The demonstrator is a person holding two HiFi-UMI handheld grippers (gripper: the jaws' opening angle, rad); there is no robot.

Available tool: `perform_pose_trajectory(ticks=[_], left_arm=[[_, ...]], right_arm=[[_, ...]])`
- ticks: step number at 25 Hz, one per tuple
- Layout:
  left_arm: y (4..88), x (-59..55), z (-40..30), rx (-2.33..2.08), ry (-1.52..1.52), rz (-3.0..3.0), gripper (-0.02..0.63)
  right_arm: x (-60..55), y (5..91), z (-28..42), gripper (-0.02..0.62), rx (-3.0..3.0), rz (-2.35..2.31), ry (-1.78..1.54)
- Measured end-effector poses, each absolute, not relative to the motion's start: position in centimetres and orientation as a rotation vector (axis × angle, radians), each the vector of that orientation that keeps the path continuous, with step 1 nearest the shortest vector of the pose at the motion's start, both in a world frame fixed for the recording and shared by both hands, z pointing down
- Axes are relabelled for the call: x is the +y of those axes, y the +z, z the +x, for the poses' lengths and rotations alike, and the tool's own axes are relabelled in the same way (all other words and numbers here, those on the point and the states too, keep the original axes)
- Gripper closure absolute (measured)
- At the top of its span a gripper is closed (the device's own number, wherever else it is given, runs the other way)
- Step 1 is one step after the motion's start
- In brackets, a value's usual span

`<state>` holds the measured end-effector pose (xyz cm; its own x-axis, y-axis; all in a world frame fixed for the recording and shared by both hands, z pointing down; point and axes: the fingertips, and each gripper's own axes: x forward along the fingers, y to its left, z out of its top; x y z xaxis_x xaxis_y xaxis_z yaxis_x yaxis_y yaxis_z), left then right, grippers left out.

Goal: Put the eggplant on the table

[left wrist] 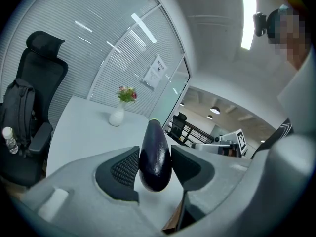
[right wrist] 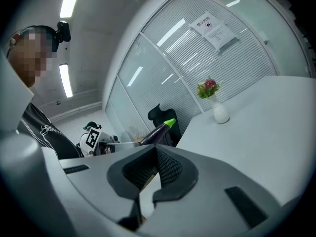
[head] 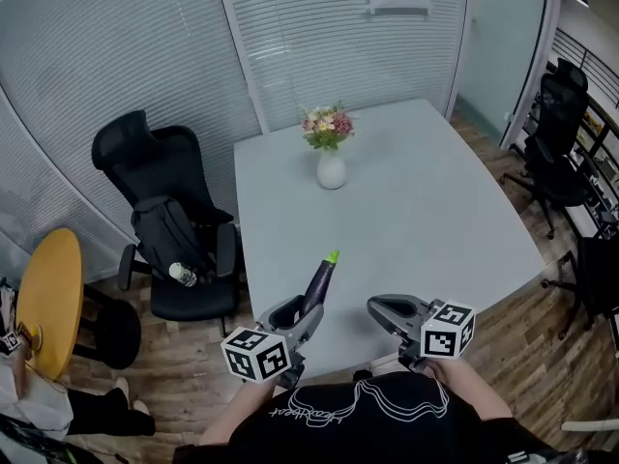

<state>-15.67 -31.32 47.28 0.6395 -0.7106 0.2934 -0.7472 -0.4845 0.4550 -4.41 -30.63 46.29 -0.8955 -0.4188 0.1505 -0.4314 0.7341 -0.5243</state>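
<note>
A dark purple eggplant with a green stem tip sticks up and forward out of my left gripper, which is shut on its lower part. In the left gripper view the eggplant fills the gap between the two black pads. It hangs over the near edge of the light grey table. My right gripper is beside it to the right, also at the table's near edge, with its jaws together and nothing in them. The right gripper view shows the eggplant off to its left.
A white vase of flowers stands at the table's far left part. A black office chair with a backpack and a bottle is left of the table. A yellow round table is at the far left, and more black chairs are at the right.
</note>
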Motion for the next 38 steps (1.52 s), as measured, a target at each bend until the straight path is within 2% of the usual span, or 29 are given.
perform_pose_trajectory(ticks=[29, 38], left_arm=[[63.7, -37.5, -15.8, -1.230, 0.359, 2.068, 0.399], [66.2, -37.4, -15.4, -1.221, 0.426, 2.047, 0.399]], right_arm=[[-34.8, 55.2, -0.5, 0.586, -2.721, 0.780, 1.126], [-35.2, 56.0, -0.1, 0.588, -2.696, 0.791, 1.113]])
